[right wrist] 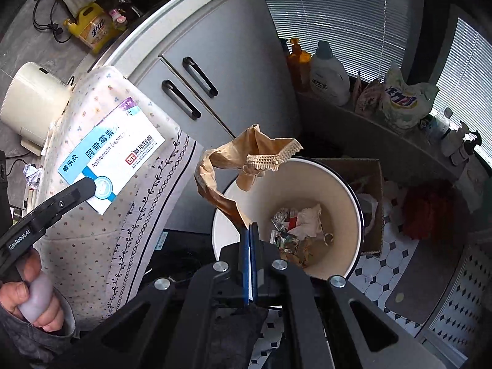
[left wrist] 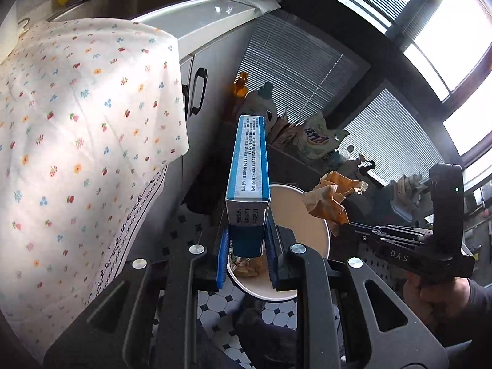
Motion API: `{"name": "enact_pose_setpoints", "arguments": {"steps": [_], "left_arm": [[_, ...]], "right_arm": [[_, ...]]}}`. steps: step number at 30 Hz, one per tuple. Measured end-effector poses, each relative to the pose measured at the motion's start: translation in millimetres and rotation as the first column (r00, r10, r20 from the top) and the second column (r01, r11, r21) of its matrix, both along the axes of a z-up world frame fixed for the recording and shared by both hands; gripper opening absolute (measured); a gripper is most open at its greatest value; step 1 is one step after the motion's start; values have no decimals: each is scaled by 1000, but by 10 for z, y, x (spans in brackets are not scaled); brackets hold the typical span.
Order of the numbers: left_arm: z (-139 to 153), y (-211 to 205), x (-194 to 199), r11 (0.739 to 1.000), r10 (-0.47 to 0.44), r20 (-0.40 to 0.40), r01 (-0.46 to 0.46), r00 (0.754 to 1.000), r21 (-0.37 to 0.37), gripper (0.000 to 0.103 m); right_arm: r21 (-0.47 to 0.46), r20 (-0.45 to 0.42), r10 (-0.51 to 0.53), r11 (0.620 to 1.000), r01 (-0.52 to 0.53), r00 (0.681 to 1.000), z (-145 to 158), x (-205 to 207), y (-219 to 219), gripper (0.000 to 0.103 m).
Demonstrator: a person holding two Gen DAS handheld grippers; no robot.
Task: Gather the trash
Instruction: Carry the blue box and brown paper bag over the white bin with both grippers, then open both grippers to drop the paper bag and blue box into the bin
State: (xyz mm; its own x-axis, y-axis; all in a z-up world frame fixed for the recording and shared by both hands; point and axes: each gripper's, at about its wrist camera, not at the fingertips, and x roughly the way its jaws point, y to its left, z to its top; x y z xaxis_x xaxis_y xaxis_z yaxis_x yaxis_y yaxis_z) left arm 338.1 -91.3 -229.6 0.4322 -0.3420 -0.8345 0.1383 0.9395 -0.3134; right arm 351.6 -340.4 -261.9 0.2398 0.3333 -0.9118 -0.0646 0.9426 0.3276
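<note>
One blue-white cardboard medicine box (left wrist: pixel 248 181) clamped in left gripper (left wrist: pixel 247 253); one crumpled brown paper bag (right wrist: pixel 243 166) pinched in right gripper (right wrist: pixel 249 264); both above rim of one round cream waste bin (right wrist: pixel 344 190).

The medicine box (right wrist: pixel 112 156), seen from the right wrist, carries the Chinese name "阿奇霉素", the partly covered Latin line "Azithromycin Dispers…", blue-band characters reading roughly "赛乐欣", and a red square logo with "联邦制药". The left tool (right wrist: pixel 92 189) gripping it bears "GenRobot.AI" on its near arm. From the left wrist, the right tool (left wrist: pixel 349 223) shows "DAS". The box's narrow side there has small Chinese print too fine to read. The yellow jug (right wrist: pixel 92 27) on the far worktop, the white bottle (right wrist: pixel 329 75) and the refill pouch (right wrist: pixel 402 101) carry Chinese brand lettering, not clearly legible.
</note>
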Motion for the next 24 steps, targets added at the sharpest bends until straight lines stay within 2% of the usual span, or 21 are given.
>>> {"name": "enact_pose_setpoints", "arguments": {"steps": [3,5,6,8,9,16,24], "left_arm": [[-124,-35,-83,1000,27,-32,-27,999,4,20],[-188,-61,-143,999,43,-47,-43,998,8,21],[-221,-68,-175,999,53,-56,-53,997,9,21],[-275,-77,-233,997,73,-70,-73,995,8,20],[-299,-87,-261,997,83,-75,-83,994,8,20],[-458,-253,-342,992,121,-109,-122,987,-9,21],[-603,-675,-244,998,60,-130,-63,990,-22,21]], "right_arm": [[-14,-56,25,1000,-26,998,-289,27,-9,5],[-52,-101,46,997,-51,994,-510,46,18,6],[-77,-138,60,994,-71,989,-642,56,40,9],[-101,-210,84,989,-107,974,-865,75,74,45],[-112,-218,80,988,-106,973,-909,68,60,67],[-149,-165,89,982,-114,982,-735,40,-212,78],[-137,-97,71,987,-84,993,-358,-47,-586,85]]}}
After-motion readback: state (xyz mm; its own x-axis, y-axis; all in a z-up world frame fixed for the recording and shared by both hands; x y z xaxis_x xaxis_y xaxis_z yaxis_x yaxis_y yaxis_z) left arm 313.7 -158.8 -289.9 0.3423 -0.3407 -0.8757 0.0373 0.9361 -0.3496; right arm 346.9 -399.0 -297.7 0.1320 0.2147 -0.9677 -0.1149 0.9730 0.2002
